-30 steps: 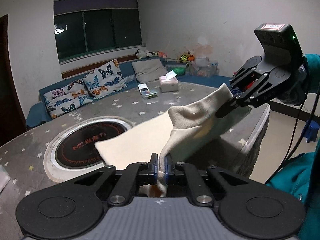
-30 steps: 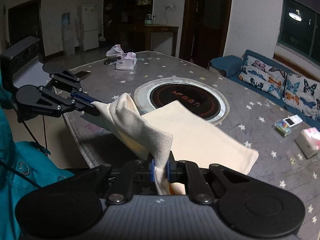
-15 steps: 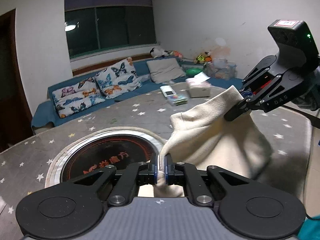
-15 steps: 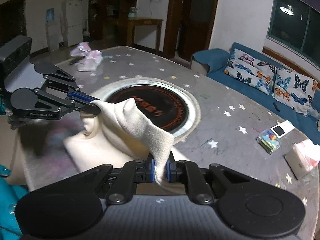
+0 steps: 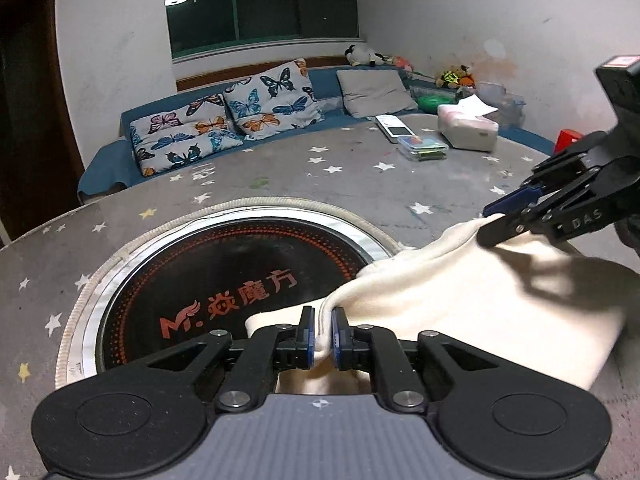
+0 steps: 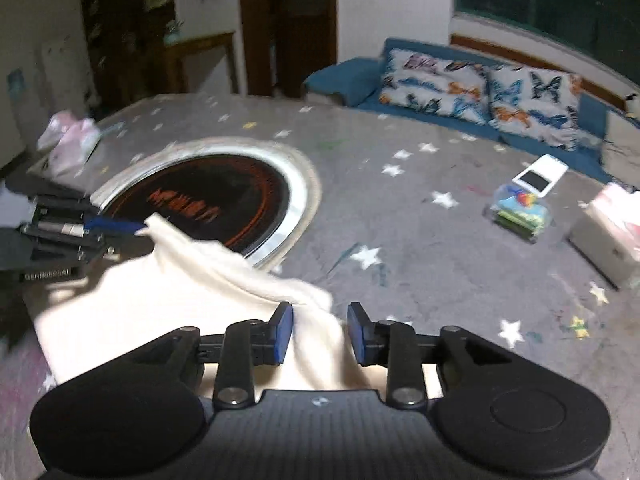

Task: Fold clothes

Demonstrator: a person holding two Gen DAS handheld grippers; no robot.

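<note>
A cream cloth (image 5: 472,304) lies folded over on the grey star-patterned table (image 5: 280,168), by the rim of a black round hob. My left gripper (image 5: 323,334) is shut on one corner of the cloth, low over the table. My right gripper (image 6: 319,334) is open, its jaws apart with the cloth's other corner (image 6: 320,344) lying loose between them. In the left wrist view the right gripper (image 5: 500,220) sits at the cloth's far right corner. In the right wrist view the left gripper (image 6: 120,226) pinches the cloth's far left corner.
The black round hob (image 5: 224,280) with orange lettering sits in the table's middle. A tissue box (image 5: 468,130), a clear box of small items (image 5: 422,147) and a white device (image 5: 394,128) lie at the far right. A pink bag (image 6: 68,140) lies far left. A blue sofa (image 5: 224,128) stands behind.
Both grippers carried the cloth's corners forward over the table and down, folding the cloth over itself. The right gripper has opened and let go of its corner.
</note>
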